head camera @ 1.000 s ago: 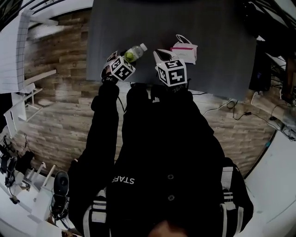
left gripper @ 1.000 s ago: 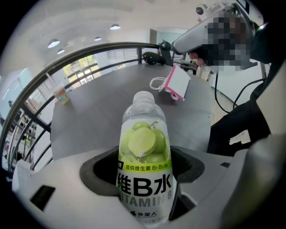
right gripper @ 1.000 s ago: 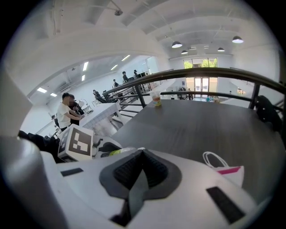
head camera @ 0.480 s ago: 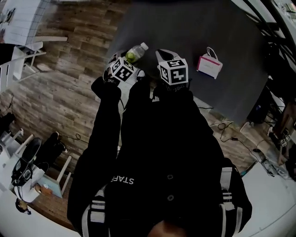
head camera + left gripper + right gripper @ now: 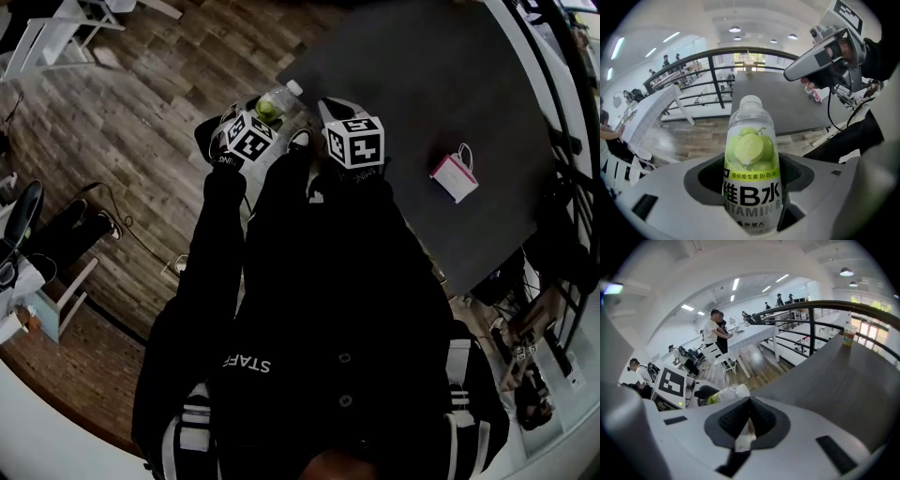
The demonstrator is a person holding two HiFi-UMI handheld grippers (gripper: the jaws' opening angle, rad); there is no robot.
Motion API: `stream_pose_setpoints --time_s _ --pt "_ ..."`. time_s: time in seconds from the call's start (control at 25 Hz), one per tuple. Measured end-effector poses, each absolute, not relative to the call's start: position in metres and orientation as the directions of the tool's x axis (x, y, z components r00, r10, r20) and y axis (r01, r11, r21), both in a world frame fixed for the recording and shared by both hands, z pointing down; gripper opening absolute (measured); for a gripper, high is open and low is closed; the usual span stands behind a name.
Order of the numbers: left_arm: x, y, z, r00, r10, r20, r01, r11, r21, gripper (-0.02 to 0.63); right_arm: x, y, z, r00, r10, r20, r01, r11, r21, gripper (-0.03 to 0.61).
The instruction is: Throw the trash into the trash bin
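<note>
The vitamin-water bottle [image 5: 751, 145] is clamped between the left gripper's [image 5: 751, 177] jaws. Its long axis runs along them, white cap pointing far, toward the dark table [image 5: 422, 84]. Just right of it, the right gripper [image 5: 750, 414] has its jaws pinched together on a pale scrap [image 5: 743, 441]. A pink-and-white bag [image 5: 455, 175] sits on the table, farther right.

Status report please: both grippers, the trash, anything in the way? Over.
Left gripper shut on green-label bottle. Right gripper shut on small white scrap. No trash bin in view; dark table ahead, pink bag on it.
</note>
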State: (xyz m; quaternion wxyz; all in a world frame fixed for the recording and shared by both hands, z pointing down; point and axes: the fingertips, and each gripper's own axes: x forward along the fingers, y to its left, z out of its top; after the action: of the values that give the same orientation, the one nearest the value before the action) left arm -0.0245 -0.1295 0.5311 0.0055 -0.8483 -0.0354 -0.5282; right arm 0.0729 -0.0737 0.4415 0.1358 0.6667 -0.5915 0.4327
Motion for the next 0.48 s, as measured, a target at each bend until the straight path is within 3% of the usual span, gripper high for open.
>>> stream_pose_setpoints --time_s 0.48 --pt "-0.181 -0.168 0.608 0.383 -0.021 0.924 -0.307 -0.946 0.106 0.327 -0.051 -0.152 0.503 -0.292 -0.551 0.782 -0.937 -0.001 -0.351 0.015"
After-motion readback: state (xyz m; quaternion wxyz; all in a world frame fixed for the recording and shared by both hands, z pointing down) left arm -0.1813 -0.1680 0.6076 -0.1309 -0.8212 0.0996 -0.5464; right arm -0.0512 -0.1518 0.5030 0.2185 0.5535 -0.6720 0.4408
